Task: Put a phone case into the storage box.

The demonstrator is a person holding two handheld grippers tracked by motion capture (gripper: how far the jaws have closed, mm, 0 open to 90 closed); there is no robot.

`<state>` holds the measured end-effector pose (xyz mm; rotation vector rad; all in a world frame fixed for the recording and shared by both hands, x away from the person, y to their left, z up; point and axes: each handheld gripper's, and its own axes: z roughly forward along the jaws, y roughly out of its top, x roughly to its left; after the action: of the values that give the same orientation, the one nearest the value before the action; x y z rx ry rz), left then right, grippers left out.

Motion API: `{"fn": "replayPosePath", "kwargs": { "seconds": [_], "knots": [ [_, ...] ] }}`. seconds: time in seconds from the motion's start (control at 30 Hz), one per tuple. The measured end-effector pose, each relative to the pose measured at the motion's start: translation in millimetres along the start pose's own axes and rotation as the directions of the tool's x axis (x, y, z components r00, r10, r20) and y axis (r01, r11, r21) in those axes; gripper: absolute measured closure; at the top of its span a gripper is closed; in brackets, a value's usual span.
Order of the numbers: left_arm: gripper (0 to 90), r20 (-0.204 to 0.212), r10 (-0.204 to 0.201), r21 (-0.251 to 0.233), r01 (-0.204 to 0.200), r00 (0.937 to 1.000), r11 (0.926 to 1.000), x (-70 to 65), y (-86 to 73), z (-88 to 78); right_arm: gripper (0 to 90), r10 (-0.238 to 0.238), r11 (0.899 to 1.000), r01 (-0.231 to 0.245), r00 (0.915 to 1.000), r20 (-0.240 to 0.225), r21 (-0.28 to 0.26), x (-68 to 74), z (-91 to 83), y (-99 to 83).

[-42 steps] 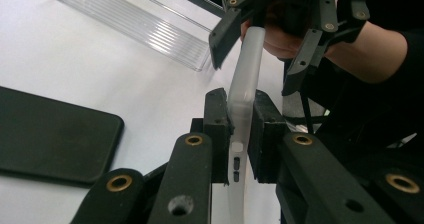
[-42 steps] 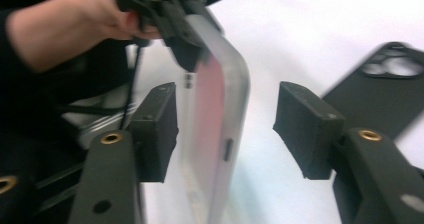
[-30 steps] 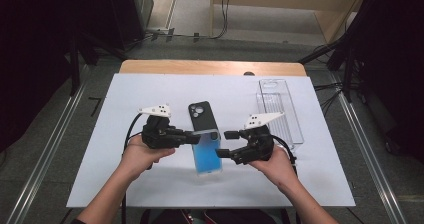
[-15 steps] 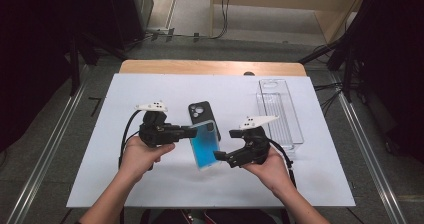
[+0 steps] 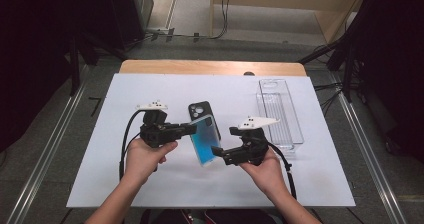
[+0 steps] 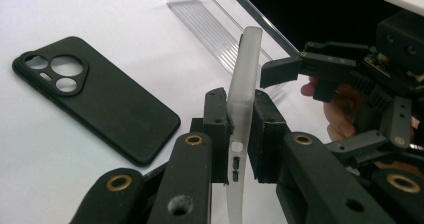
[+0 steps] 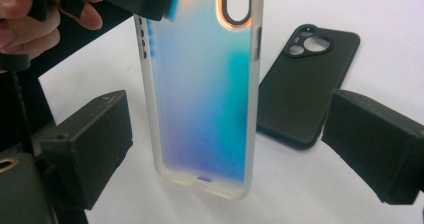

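Iridescent blue translucent phone case clamped upright-tilted in left gripper; right gripper wide; black phone case behind.

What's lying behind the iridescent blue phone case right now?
Behind the iridescent blue translucent phone case a black phone case lies flat on the white table; its near edge is covered.

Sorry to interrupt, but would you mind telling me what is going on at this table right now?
A person works with two tools. The left hand-held gripper is clamped on the edge of an iridescent blue phone case, holding it above the white table. The right hand-held gripper has just been opening; its jaws stand wide on either side of the case without pressing it. A black phone case lies flat behind, beside a clear plastic tray.
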<state>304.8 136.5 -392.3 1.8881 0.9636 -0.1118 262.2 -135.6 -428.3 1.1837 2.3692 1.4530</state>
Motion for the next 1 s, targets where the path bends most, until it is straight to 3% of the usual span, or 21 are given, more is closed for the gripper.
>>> {"fn": "replayPosePath", "kwargs": {
  "seconds": [0.2, 0.47, 0.67, 1.0],
  "knots": [
    [80.9, -0.013, -0.035, 0.008, 0.035, 0.9993, 0.9993, -1.1, -1.8, 4.6, 4.1, 0.003, 1.0, -0.003, 0.9985, 0.055, 0.002, 5.4, 3.5, 0.9],
    [81.0, -0.041, -0.042, 0.011, 0.042, 0.9983, 0.999, -4.3, -2.5, 8.5, 4.1, 0.012, 0.999, -0.016, 0.9933, 0.115, 0.028, 10.9, 12.6, 1.4],
    [81.0, -0.066, -0.038, 0.016, 0.039, 0.9971, 0.9991, -9.2, -3.4, 12.9, 4.1, 0.023, 0.999, -0.027, 0.9922, 0.123, 0.029, 15.4, 19.1, 2.0],
    [81.0, -0.056, -0.056, 0.025, 0.058, 0.9968, 0.998, -13.0, -5.7, 20.6, 4.1, 0.042, 0.998, -0.048, 0.9876, 0.151, 0.031, 17.6, 26.4, 4.8]
  ]
}}
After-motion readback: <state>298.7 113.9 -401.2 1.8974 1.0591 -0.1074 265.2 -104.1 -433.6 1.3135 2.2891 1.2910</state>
